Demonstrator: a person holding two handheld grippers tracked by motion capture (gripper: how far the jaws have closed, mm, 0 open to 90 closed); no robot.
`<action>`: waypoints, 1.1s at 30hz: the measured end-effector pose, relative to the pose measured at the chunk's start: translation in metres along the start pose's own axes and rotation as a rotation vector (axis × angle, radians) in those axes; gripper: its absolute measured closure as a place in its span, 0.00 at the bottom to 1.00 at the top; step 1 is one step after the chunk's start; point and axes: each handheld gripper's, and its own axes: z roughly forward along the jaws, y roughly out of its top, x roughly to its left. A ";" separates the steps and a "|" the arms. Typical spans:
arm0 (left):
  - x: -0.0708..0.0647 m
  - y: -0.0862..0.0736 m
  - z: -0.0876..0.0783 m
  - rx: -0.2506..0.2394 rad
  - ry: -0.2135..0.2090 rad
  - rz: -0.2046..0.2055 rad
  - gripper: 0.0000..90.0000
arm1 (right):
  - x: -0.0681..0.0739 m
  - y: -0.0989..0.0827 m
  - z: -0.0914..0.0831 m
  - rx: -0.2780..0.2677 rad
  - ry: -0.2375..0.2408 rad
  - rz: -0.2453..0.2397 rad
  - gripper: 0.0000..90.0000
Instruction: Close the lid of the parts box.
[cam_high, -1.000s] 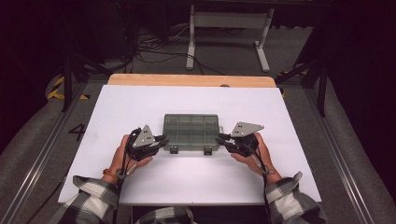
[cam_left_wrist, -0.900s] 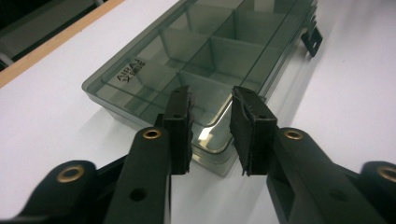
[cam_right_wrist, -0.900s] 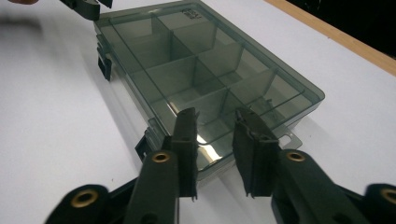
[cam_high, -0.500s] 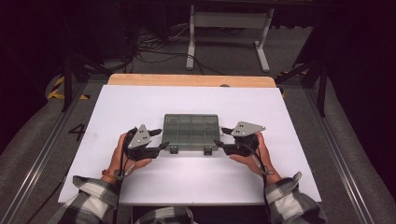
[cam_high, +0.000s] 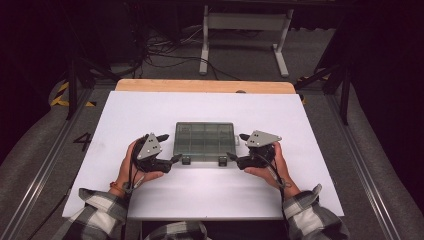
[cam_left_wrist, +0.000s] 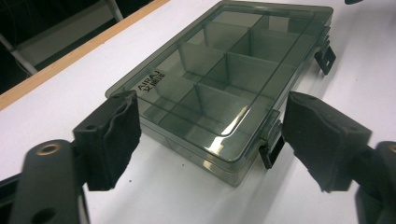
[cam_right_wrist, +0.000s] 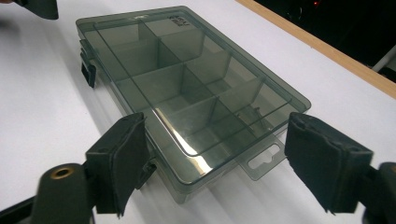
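Left gripper view puts my left hand-held gripper (cam_left_wrist: 210, 144) wide open around the near left corner of the smoky plastic organiser box (cam_left_wrist: 224, 79), gripping nothing; my right hand-held gripper (cam_right_wrist: 215, 158) gapes likewise at the opposite corner, by the hang tab (cam_right_wrist: 264, 161). The box lies shut mid-worktop (cam_high: 150, 107), looks light, rigid and slick, so I'd pinch its edges or flip the latch (cam_left_wrist: 272, 151). Lid lettering reads roughly "AIRAJ".

The smoky grey translucent plastic compartment box (cam_left_wrist: 224, 79) looks smooth and glossy, its lid catching glare. It lies on the matt white counter (cam_high: 150, 110), edged in pale wood. Each hand-held gripper's black jaws carry rough, matt padding.
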 end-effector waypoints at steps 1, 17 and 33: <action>0.000 0.000 0.000 -0.003 -0.004 -0.001 0.20 | 0.000 0.000 0.000 -0.002 -0.005 0.001 0.21; 0.000 -0.002 0.001 -0.018 -0.009 -0.003 0.05 | 0.003 -0.002 0.004 -0.021 -0.049 0.011 0.04; -0.002 0.000 -0.016 -0.090 0.058 -0.009 0.06 | 0.006 -0.001 -0.004 -0.063 -0.114 -0.010 0.06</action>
